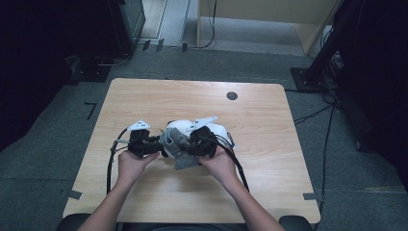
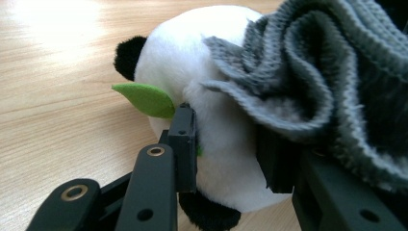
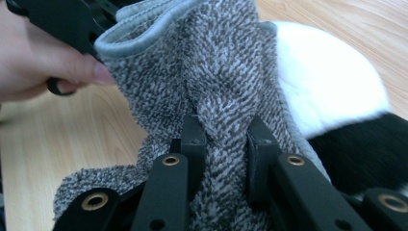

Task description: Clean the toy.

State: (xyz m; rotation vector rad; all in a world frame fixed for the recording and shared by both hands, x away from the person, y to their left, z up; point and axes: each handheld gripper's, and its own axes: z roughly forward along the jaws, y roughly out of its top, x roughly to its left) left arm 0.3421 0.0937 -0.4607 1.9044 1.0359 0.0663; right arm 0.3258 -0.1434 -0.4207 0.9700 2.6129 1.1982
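High view: on the wooden table (image 1: 144, 96), both hands met over a plush panda (image 1: 222, 131) partly wrapped in a grey knit sock (image 1: 180, 150); the left gripper (image 1: 159, 147) and right gripper (image 1: 192, 147) were crowded together, detail poor, so which part each held was hard to read here. Left gripper view: the jaws were clenched on the panda's (image 2: 211, 120) white body just below a green felt leaf (image 2: 146, 99), plush dimpling under the pads; the sock (image 2: 317, 82) draped over it. Right gripper view: the jaws pinched a fold of the sock (image 3: 216, 96), the panda (image 3: 327, 86) behind. Judged light, soft, squashy; the knit stretchy and likely to slip, so best gripped near its cuff.
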